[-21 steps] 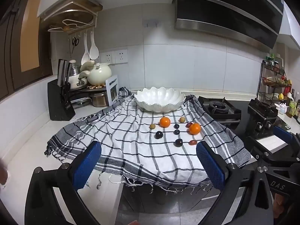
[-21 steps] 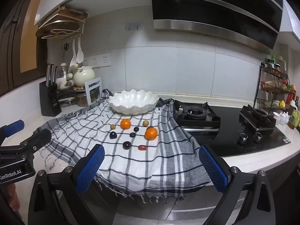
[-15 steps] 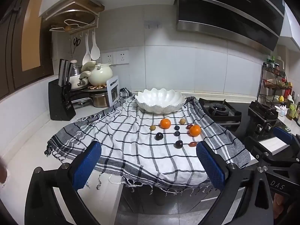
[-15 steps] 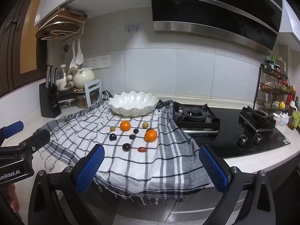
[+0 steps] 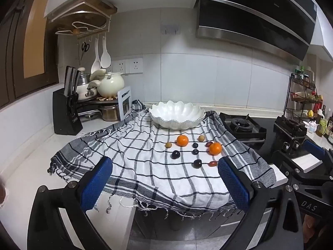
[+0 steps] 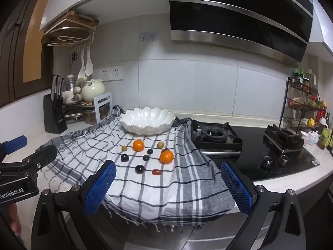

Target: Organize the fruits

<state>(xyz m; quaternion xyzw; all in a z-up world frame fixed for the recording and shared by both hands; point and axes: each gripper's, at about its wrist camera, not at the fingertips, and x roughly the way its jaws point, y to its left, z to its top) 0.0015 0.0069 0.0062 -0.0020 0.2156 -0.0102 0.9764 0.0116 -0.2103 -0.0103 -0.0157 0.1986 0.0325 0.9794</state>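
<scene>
1. Fruits [image 5: 194, 151] lie loose on checked cloth [image 5: 145, 166], ahead of both grippers, untouched.
2. Left gripper [image 5: 164, 184] wide open, empty, short of cloth edge.
3. Right gripper [image 6: 168, 187] likewise wide open, empty.
4. White bowl [image 5: 177, 117] sits behind the fruits, near the stove [image 6: 216, 137].

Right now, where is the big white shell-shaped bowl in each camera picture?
Left wrist view: the white scalloped bowl sits just above centre, at the far end of the checked cloth.
Right wrist view: the bowl sits left of centre, beyond the fruit.
Shared landmark: the black knife block, left of the bowl.
</scene>
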